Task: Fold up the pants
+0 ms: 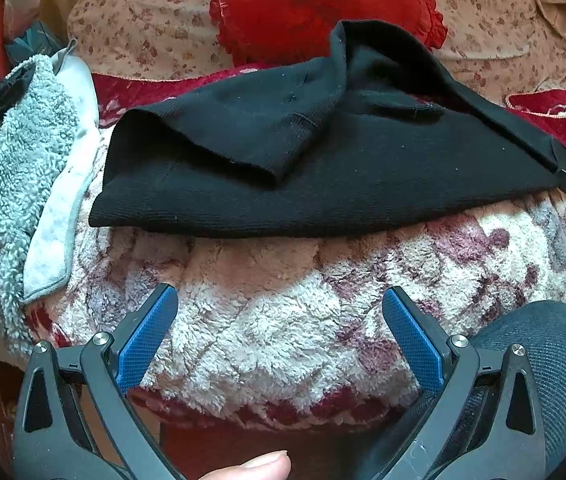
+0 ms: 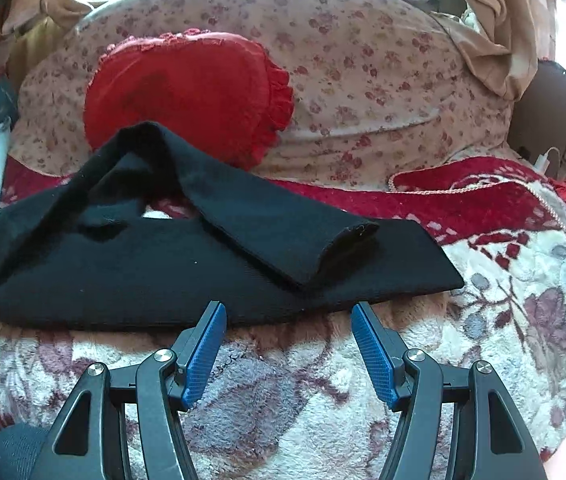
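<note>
The left claw (image 1: 279,300), low in its frame, gapes wide and empty over the fleecy blanket (image 1: 283,292). The right claw (image 2: 289,316) is likewise spread, holding nothing, its tips just short of the black pants (image 2: 187,276) lying folded across mid-frame, below a red pillow (image 2: 187,92).

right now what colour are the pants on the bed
Plain black pants, clearest in the right wrist view.

Black pants (image 1: 323,168) on floral fleece blanket (image 1: 283,300), beyond wide-spread left claw (image 1: 281,300).
</note>
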The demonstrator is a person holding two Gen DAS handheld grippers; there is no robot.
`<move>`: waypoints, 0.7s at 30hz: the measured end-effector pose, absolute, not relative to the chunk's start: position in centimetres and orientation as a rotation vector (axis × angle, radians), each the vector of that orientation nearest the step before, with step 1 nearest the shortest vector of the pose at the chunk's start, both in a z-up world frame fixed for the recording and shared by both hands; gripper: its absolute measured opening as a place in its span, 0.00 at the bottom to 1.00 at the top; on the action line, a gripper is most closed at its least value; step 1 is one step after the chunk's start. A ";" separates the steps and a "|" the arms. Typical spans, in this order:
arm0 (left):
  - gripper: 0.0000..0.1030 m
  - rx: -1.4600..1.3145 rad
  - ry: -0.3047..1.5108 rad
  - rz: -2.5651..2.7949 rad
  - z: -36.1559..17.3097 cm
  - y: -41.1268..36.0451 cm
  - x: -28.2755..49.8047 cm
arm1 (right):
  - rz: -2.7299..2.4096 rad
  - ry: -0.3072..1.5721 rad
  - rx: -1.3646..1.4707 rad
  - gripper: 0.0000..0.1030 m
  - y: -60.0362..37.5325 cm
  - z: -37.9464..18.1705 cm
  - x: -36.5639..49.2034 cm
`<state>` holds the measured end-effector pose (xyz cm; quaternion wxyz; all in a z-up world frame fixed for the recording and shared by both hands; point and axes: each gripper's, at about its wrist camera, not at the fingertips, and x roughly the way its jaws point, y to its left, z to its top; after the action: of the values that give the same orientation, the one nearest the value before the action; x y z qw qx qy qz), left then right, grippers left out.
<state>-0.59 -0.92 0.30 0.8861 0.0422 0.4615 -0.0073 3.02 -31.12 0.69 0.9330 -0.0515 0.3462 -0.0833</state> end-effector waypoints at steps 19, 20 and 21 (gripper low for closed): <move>0.99 0.090 0.955 -0.015 0.1 -1.0 -0.6 | -0.185 0.738 -0.082 0.61 -31.8 0.0 3.4; 0.99 0.090 0.956 -0.016 0.0 -1.1 -0.5 | -0.185 0.738 -0.080 0.61 -31.8 -0.1 3.4; 0.99 0.088 0.957 -0.016 0.0 -1.0 -0.5 | -0.184 0.738 -0.079 0.61 -31.7 -0.1 3.5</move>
<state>-0.51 -1.05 -0.04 0.8868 0.0425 0.4602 -0.0076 3.45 -31.75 -0.10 0.9277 -0.0387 0.3602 -0.0898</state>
